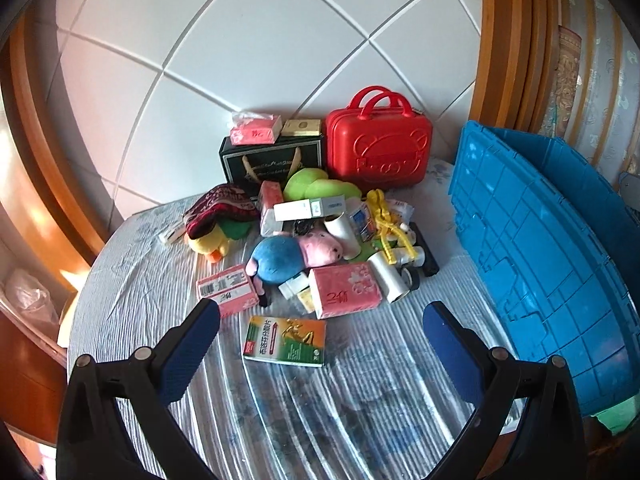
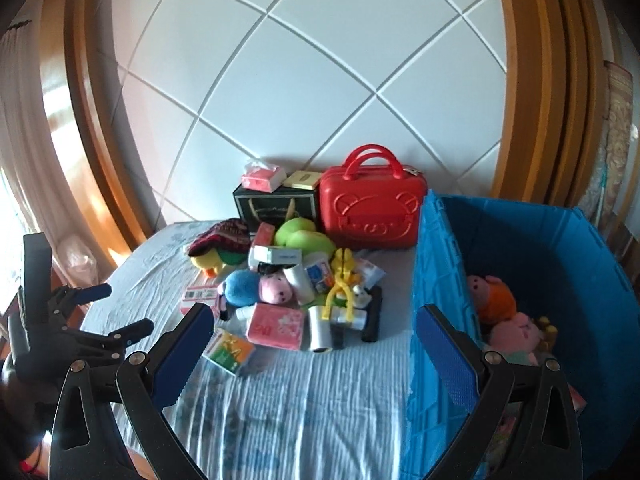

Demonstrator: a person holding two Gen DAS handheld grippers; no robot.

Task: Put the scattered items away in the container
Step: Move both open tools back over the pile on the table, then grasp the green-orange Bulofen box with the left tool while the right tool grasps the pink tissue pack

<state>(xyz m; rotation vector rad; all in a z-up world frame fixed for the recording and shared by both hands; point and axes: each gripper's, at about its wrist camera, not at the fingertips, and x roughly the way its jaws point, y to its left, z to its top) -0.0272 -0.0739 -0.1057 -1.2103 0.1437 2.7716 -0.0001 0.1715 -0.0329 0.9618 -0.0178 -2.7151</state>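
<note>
A heap of scattered items lies mid-table: a blue and pink pig plush (image 1: 294, 254) (image 2: 256, 286), a pink tissue pack (image 1: 346, 289) (image 2: 275, 327), a green and orange medicine box (image 1: 285, 341) (image 2: 229, 350), a white roll (image 1: 389, 282) and a yellow toy (image 1: 386, 220). The blue crate (image 1: 536, 256) (image 2: 440, 280) stands at the right and holds pink and orange plush toys (image 2: 496, 300). My left gripper (image 1: 320, 316) is open and empty, just before the medicine box; it also shows in the right wrist view (image 2: 120, 308). My right gripper (image 2: 314, 316) is open and empty beside the crate's wall.
A red toy suitcase (image 1: 378, 148) (image 2: 370, 212) and a black gift bag (image 1: 272, 162) with small boxes on top stand at the back against the white panelled wall. A dark red knit cloth (image 1: 222, 208) covers a yellow plush. The table has a striped cloth (image 1: 320, 400).
</note>
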